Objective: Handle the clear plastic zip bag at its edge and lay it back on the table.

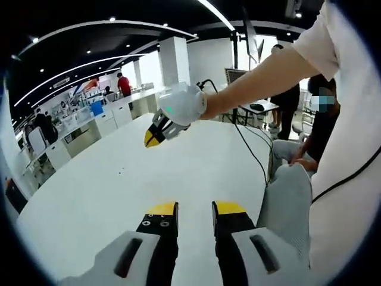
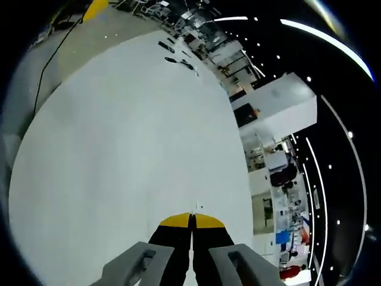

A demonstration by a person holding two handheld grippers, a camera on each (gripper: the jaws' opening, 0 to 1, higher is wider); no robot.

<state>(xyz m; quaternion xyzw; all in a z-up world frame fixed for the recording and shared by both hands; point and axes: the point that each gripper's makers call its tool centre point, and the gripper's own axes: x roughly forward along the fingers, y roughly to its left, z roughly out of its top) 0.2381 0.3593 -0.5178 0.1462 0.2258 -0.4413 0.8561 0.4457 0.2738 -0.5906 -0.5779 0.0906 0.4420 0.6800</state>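
Zip bag isn't on the desk [image 1: 107, 190] yet: left gripper [image 1: 195, 210] parted, right gripper [image 2: 191, 221] clenched empty, so find its edge first.

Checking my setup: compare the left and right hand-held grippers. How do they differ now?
The left hand-held gripper has its jaws apart, low over the white table; the right hand-held gripper has its jaws closed, with nothing visible between them, raised higher. Both have black jaws with yellow tips.

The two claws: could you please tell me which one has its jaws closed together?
The right claw: its yellow-tipped jaws meet with no gap, above the white table. The left claw has its jaws clearly apart.
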